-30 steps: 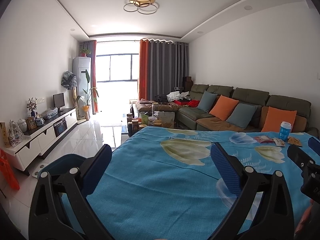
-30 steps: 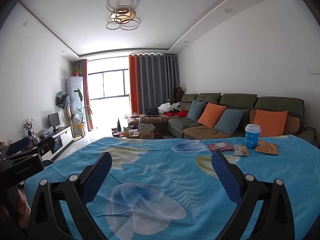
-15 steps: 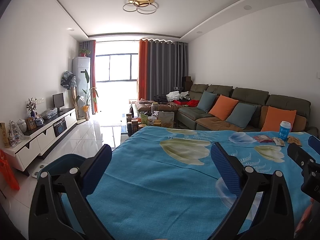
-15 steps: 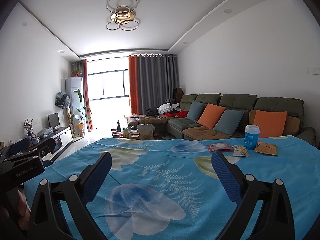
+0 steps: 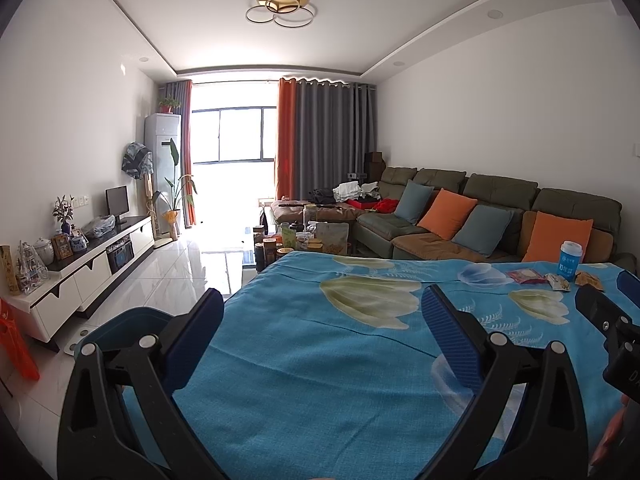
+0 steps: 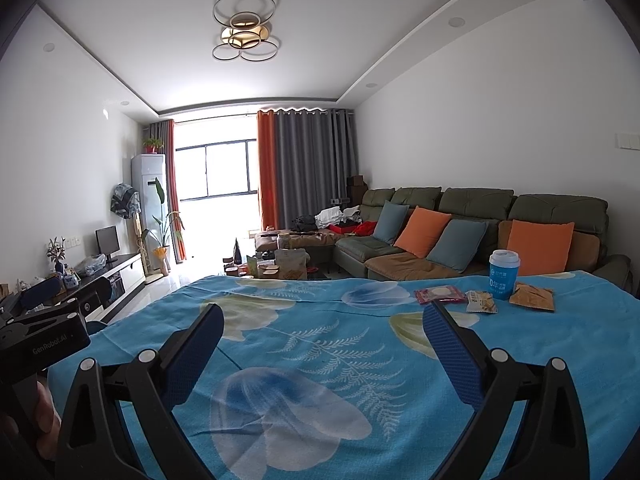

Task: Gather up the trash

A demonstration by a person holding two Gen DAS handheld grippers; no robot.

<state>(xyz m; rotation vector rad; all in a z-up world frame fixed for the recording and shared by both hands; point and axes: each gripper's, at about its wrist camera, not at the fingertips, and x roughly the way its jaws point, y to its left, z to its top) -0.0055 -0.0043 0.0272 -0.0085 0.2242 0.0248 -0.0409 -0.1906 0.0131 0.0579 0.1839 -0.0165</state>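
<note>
Altogether — three wrappers (image 6: 485,300), one cup (image 6: 503,274).

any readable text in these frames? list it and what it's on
"GenRobot.AI": on the black body of the left tongs, seen at the left edge of the right wrist view.
"0年": large white characters on the blue paper cup; the logo and small print above them are too blurred to read.
"D": one cut-off letter on the right tongs body in the left wrist view.
Pink wrapper, white snack packet and brown packet: print too small to read.
</note>
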